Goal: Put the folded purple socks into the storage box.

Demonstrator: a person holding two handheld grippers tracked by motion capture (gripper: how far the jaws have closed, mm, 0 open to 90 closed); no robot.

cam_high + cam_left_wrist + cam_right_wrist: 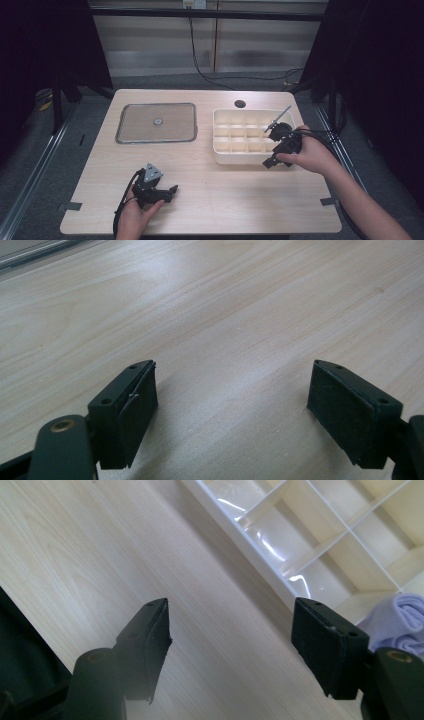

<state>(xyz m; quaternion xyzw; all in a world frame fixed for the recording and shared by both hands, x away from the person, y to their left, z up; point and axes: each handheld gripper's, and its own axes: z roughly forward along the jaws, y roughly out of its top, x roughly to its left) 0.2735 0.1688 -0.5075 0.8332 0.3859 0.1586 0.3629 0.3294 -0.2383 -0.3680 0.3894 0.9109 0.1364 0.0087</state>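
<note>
Overhead, the right gripper [274, 150] hovers at the divided tray's [220, 150] near right corner, hand hiding its cells there; left gripper [167, 192] rests released on bare table [225, 200]. Right gripper view: jaws spread, empty, a lilac cloth [400, 617] cut off at the edge.

a: the left gripper [171, 191] at the lower left of the high view is black, with a grey three-cornered plate [153, 173] on top and a black cable [123, 200] looping off its left side.

b: and the right gripper [268, 163], right of centre there, is black too, with a thin grey rod [279, 119] sticking up from it and black cables [320, 137] trailing off to the right.

a: both forearms are bare, no sleeves in view.

b: in the left gripper view the pads [137, 415] are flat, black and matte, each in a black holder with small screw holes. a brass-ringed hole [62, 426] sits at the lower left.

a: the right gripper view shows the same pads [320, 645], and a brass-ringed hole [399, 656] at the lower right.
</note>
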